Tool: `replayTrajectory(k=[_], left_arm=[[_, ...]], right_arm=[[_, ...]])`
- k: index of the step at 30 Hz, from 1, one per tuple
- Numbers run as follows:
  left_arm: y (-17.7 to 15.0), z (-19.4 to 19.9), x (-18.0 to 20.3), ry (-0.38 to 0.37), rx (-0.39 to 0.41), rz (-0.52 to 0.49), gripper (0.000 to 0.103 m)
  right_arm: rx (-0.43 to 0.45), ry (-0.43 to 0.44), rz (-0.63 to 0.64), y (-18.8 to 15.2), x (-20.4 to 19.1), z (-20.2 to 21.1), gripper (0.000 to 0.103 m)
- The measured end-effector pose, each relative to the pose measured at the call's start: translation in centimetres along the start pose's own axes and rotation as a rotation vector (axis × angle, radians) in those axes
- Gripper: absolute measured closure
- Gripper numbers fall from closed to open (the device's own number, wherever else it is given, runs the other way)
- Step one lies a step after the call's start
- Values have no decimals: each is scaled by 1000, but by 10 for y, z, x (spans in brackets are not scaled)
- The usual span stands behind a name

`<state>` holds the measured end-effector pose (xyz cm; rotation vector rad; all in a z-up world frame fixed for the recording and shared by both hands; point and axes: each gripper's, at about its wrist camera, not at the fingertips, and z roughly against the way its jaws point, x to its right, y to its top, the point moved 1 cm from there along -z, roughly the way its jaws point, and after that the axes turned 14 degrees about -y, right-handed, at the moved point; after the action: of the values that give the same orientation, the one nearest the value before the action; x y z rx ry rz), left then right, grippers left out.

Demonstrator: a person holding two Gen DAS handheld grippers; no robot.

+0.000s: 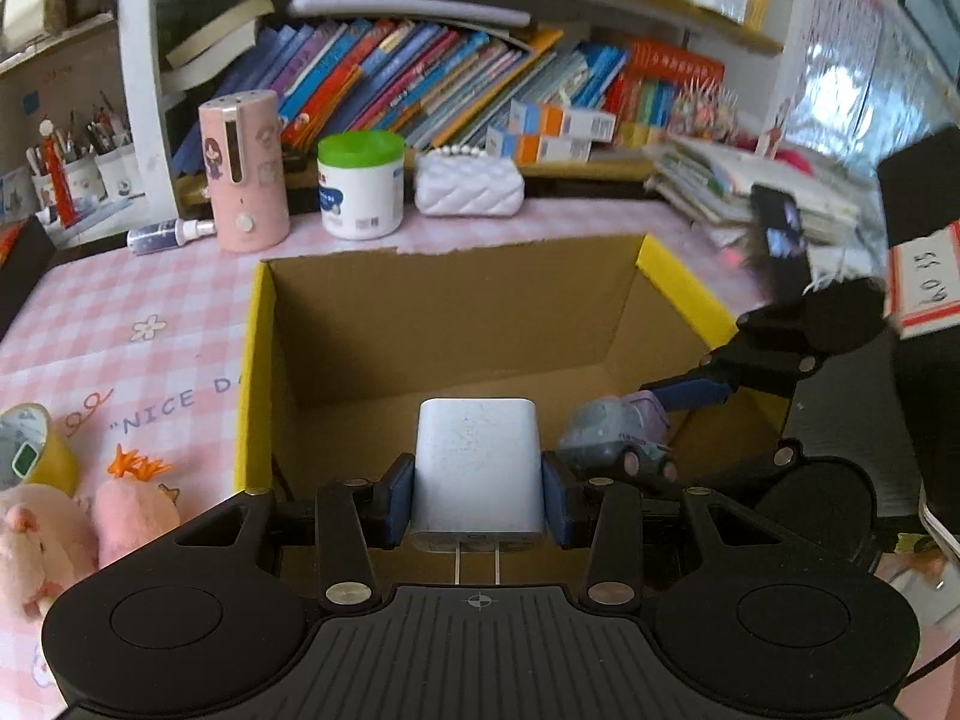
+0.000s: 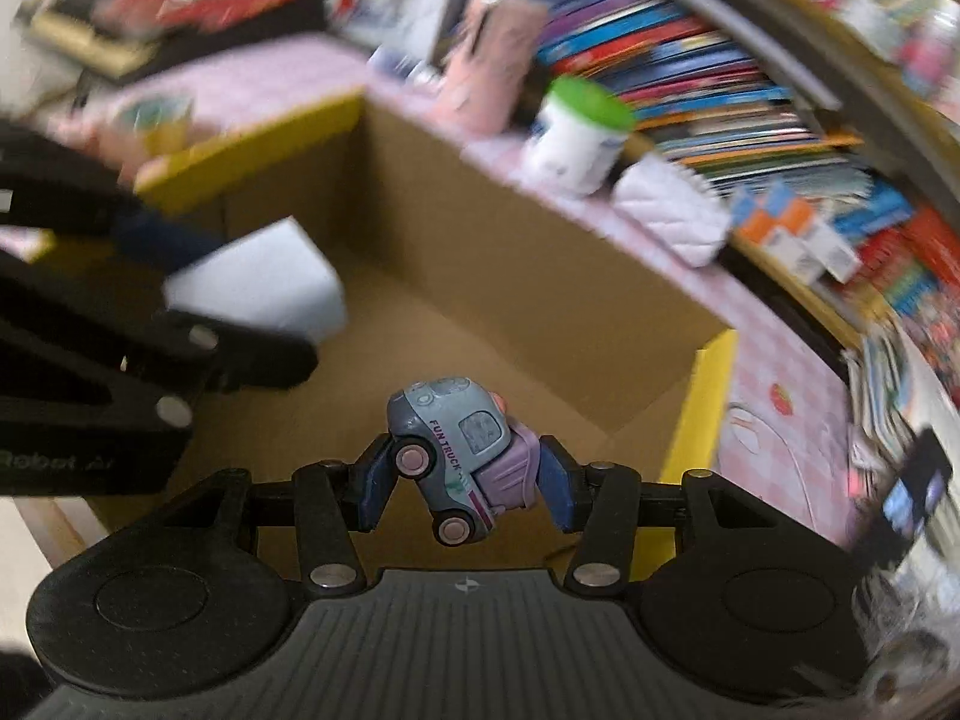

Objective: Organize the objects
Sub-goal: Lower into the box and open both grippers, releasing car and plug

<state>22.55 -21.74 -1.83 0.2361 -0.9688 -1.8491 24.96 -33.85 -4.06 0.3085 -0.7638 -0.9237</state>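
My left gripper is shut on a white charger plug, its two prongs pointing back at the camera. It hangs over the open cardboard box with yellow edges. My right gripper is shut on a grey and purple toy truck, held tilted above the same box. In the left wrist view the truck and the right gripper's arm come in from the right. In the right wrist view the charger and the left gripper show at the left.
On the pink checked cloth behind the box stand a pink dispenser, a green-lidded white jar, a white quilted purse and a small spray bottle. Plush toys and a yellow cup lie at the left. Books fill the shelf.
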Motion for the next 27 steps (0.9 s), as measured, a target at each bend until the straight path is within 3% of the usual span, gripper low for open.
replayTrajectory(k=[3, 9, 15, 25, 27], left_arm=[[0, -9, 3, 13, -18, -25, 62], [-2, -23, 7, 7, -61, -39, 62], [1, -28, 9, -11, -77, -28, 62], [3, -26, 12, -28, -45, -40, 60], [4, -22, 12, -30, -30, -39, 58]], right_arm=[[-33, 26, 78, 0, -4, -13, 55], [-116, 108, 84, -1, -3, -24, 55], [-154, 126, 74, -4, 0, -25, 55], [-138, 116, 71, -11, 10, -23, 55], [-113, 105, 71, -10, 10, -21, 49]])
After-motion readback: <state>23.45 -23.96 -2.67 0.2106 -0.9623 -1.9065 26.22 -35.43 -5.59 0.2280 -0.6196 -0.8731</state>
